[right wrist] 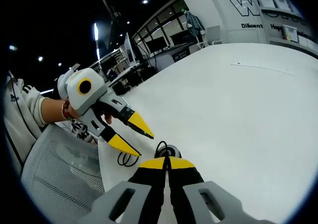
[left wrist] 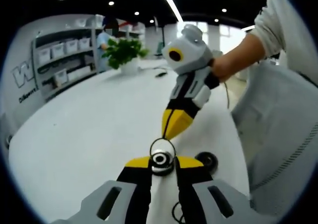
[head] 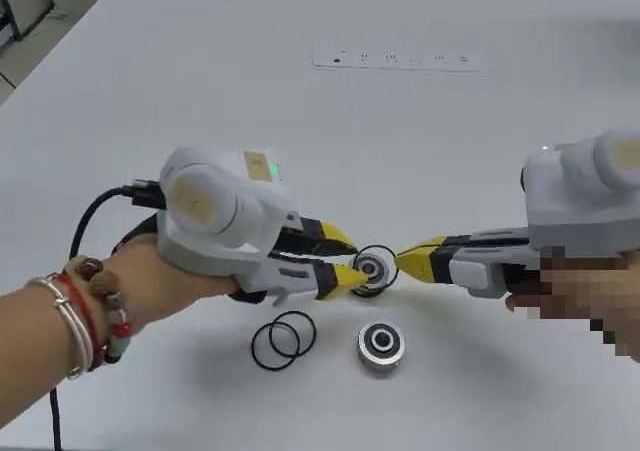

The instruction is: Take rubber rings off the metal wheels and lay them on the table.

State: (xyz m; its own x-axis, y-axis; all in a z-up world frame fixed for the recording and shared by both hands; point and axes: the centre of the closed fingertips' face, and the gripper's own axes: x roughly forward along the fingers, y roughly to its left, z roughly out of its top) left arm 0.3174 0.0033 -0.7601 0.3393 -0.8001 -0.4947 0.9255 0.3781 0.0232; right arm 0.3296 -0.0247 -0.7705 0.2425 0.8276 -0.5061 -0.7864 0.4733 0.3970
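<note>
We count two metal wheels and three rubber rings on the white table [head: 300, 121]. The left gripper [head: 352, 261] comes in from the left, its two yellow-tipped jaws closed on the first wheel [head: 372, 268], one jaw on each side, as its own gripper view shows. The right gripper [head: 400, 261] reaches in from the opposite side, its jaws pressed together on one rubber ring [left wrist: 162, 139]. That ring stands out as a thin black loop at this wheel, between the two grippers' tips.

The other two rings [head: 283, 339] lie flat on the table just in front of the left gripper, overlapping one another. The second wheel [head: 381, 343] lies flat just beside them, free of both grippers. It shows a dark band around its hub, and we cannot tell whether that is a ring. One power strip [head: 400, 61] lies far back on the table.
</note>
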